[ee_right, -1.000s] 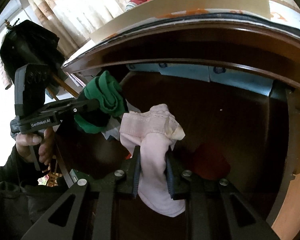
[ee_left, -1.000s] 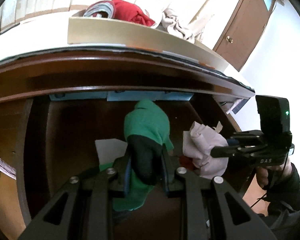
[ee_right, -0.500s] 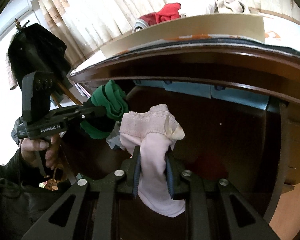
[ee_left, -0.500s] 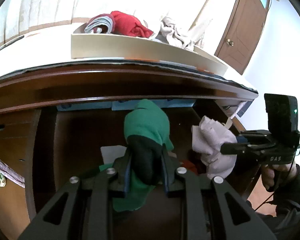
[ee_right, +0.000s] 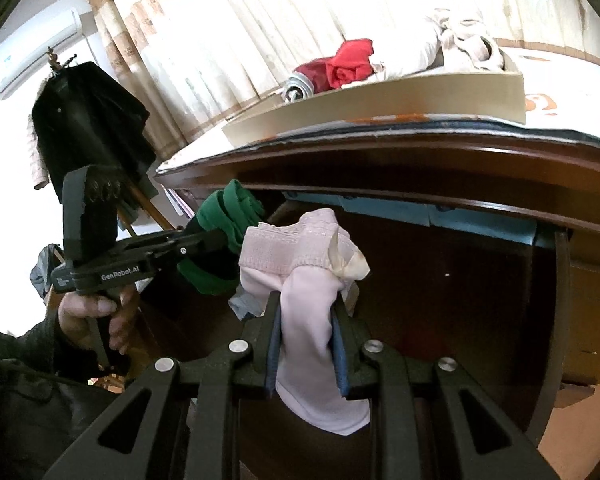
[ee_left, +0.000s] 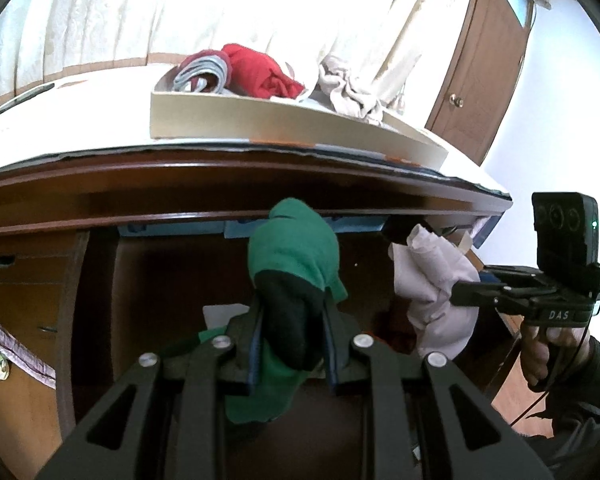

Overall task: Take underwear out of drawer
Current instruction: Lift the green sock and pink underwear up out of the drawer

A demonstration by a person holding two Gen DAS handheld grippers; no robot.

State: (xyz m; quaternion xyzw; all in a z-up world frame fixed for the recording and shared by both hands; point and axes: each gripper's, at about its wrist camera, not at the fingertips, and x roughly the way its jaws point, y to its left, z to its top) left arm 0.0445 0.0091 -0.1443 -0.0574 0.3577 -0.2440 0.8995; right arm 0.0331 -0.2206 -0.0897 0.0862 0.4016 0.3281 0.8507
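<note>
Right now my left gripper point(ee_left: 290, 330) is clenched on the green and black underwear point(ee_left: 294, 256), lifted above the open drawer point(ee_left: 160, 280). At three o'clock from it, my right gripper point(ee_right: 306, 336) grasps the pale pink underwear point(ee_right: 308, 312), also raised over the drawer, just below the tray point(ee_left: 260, 122) at twelve o'clock.
</note>
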